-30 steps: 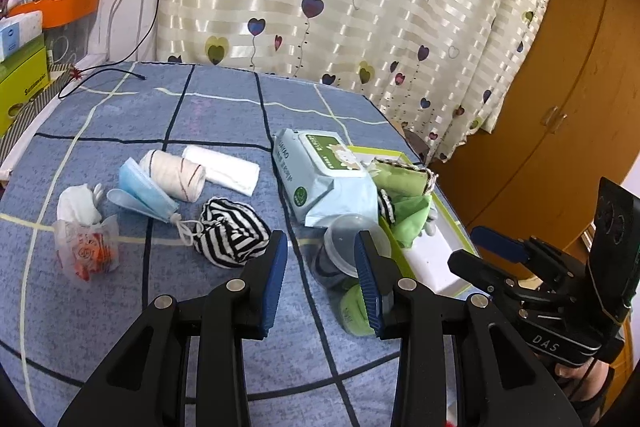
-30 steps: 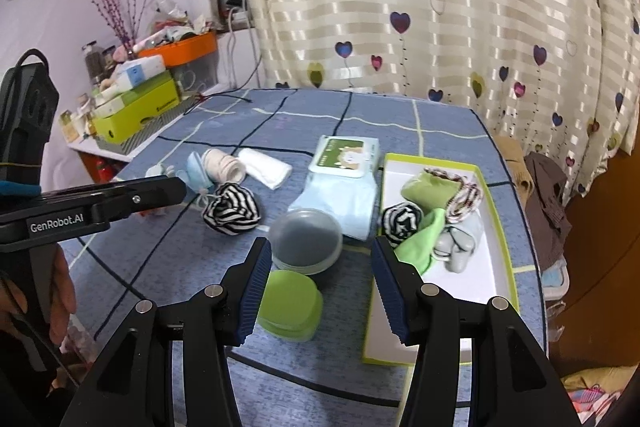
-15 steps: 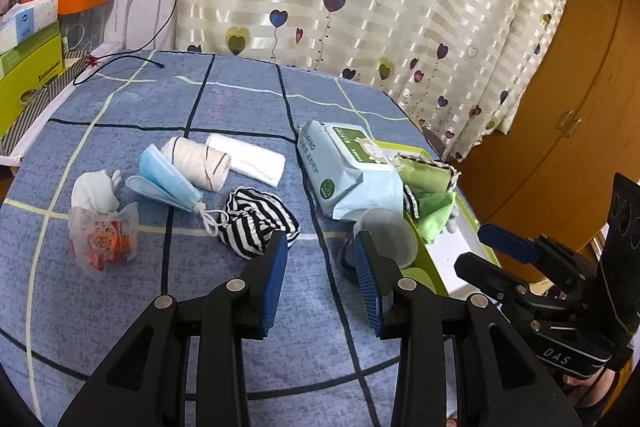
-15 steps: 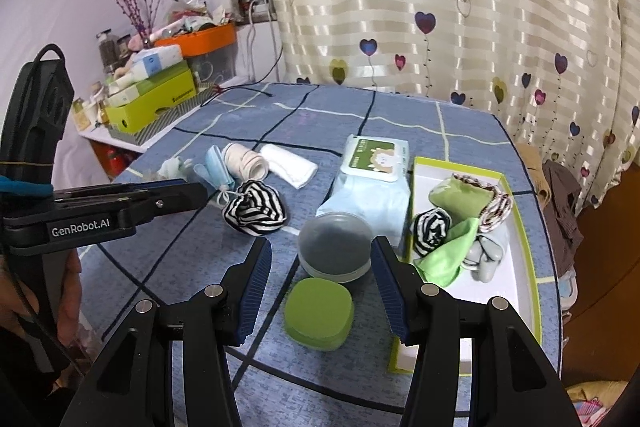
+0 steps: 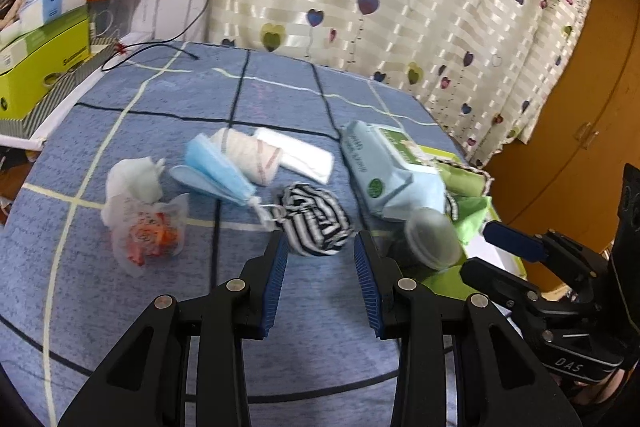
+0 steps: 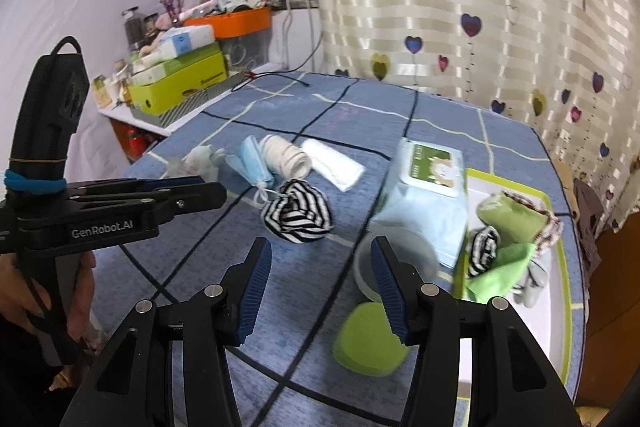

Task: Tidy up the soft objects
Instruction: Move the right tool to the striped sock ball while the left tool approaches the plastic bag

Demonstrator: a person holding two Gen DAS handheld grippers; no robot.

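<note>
A black-and-white striped sock ball [image 5: 314, 217] [image 6: 296, 213] lies on the blue checked tablecloth [image 5: 160, 307]. My left gripper [image 5: 320, 247] is open, its tips just short of the ball, with nothing between them. Beyond the ball lie a blue face mask [image 5: 218, 173], a rolled cream sock [image 5: 250, 155] and a folded white cloth [image 5: 298, 155]. My right gripper [image 6: 320, 251] is open and empty, hovering nearer the table's front edge. A green-rimmed white tray [image 6: 560, 267] at the right holds green cloth [image 6: 504, 211] and another striped sock [image 6: 484, 245].
A wet-wipes pack [image 6: 428, 183] lies beside the tray. A round grey-lidded tub [image 6: 396, 259] and a green lid [image 6: 368, 341] sit by my right finger. A crumpled bag with orange print [image 5: 144, 227] lies left. Boxes [image 6: 180, 83] crowd a side shelf; a curtain hangs behind.
Both grippers have swung left across the table. The tub has slid from between the fingers to their right side. The striped sock ball now sits ahead of both grippers' gaps.
</note>
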